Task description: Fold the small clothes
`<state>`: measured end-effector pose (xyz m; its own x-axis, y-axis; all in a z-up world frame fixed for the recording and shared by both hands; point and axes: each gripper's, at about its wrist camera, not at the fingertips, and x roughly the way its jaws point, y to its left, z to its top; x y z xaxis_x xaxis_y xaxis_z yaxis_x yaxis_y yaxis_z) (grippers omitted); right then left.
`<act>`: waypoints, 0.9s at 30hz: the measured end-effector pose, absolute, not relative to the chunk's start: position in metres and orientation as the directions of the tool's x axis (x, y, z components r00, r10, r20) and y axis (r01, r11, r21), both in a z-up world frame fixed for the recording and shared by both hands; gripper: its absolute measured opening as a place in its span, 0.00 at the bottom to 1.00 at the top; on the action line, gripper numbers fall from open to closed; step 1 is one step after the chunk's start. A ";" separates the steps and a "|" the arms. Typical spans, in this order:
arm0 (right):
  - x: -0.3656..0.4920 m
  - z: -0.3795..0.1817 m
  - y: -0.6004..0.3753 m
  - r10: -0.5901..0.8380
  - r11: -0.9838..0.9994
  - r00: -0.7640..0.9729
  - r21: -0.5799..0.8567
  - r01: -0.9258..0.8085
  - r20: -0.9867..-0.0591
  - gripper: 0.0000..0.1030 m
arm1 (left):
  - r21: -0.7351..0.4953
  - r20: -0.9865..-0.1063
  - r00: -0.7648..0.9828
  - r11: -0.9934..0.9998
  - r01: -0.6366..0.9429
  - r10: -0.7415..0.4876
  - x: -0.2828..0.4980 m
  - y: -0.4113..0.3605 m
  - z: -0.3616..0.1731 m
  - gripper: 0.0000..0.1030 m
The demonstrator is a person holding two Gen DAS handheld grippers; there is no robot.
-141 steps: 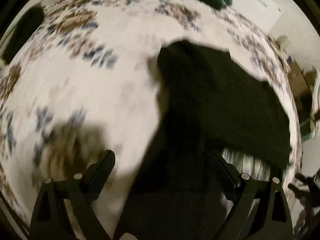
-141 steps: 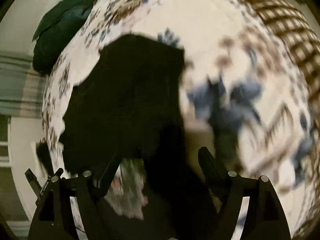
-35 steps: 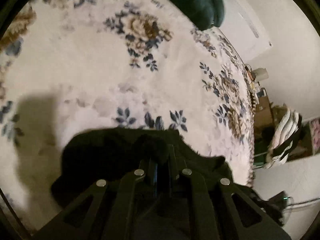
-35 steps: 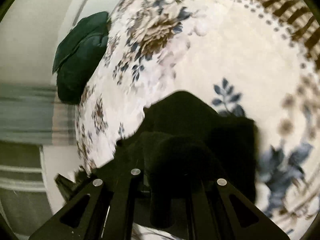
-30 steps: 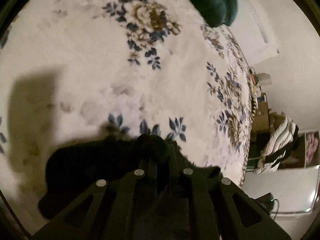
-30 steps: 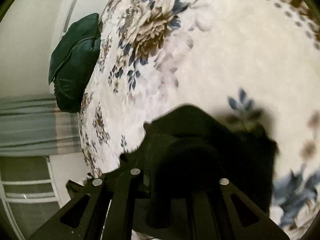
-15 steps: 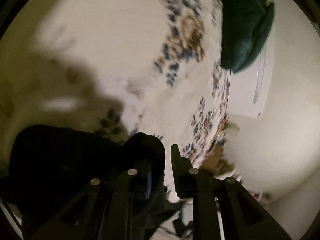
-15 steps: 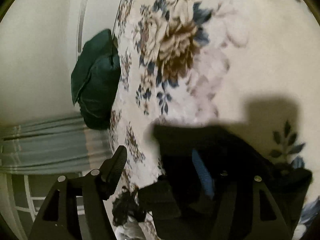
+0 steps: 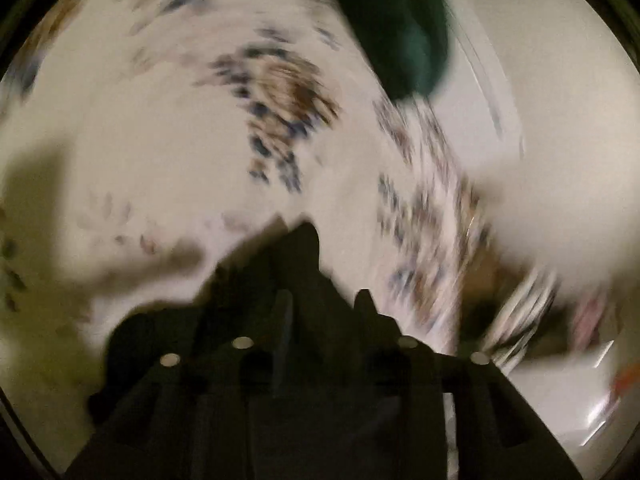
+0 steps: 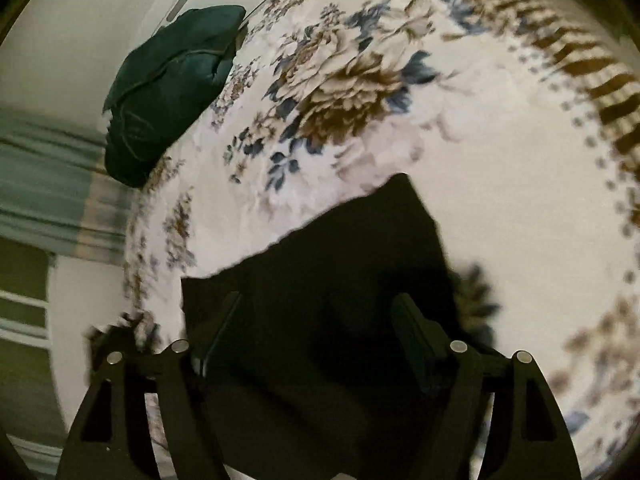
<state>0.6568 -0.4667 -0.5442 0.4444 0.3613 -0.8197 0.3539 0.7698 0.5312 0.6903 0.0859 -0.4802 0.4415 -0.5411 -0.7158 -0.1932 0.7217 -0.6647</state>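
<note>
A small black garment [image 10: 344,272] lies folded flat on the floral bedspread [image 10: 500,184]. My right gripper [image 10: 320,320] is open just above it, with one finger on either side of the cloth and nothing between them. In the blurred left wrist view the same black garment [image 9: 296,264] lies under my left gripper [image 9: 324,304]. Its jaws stand apart, with the cloth dark behind them. The cloth's far corner pokes up past the fingertips.
A dark green pillow [image 10: 172,80] lies at the head of the bed and also shows in the left wrist view [image 9: 396,28]. Striped curtains [image 10: 44,184] hang beyond the bed's left edge. Clutter [image 9: 528,320] sits beside the bed in the left wrist view.
Both grippers were shut on the black garment a second ago. Both have opened and let it go, and it now lies flat. The left gripper is swinging, which blurs its view.
</note>
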 end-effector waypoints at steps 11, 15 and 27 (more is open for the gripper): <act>0.496 -0.568 -0.472 0.337 0.655 0.388 0.509 0.559 -0.858 0.79 | -0.417 -0.874 0.330 0.899 -0.137 -0.356 0.592 0.068 -0.518 0.42; 0.480 -0.594 -0.467 0.355 0.643 0.348 0.497 0.583 -0.868 0.78 | -0.420 -0.870 0.327 0.901 -0.104 -0.368 0.584 0.062 -0.529 0.39; 0.464 -0.576 -0.464 0.247 0.713 0.326 0.399 0.577 -0.912 0.08 | -0.384 -0.890 0.290 0.921 -0.061 -0.352 0.545 0.087 -0.535 0.09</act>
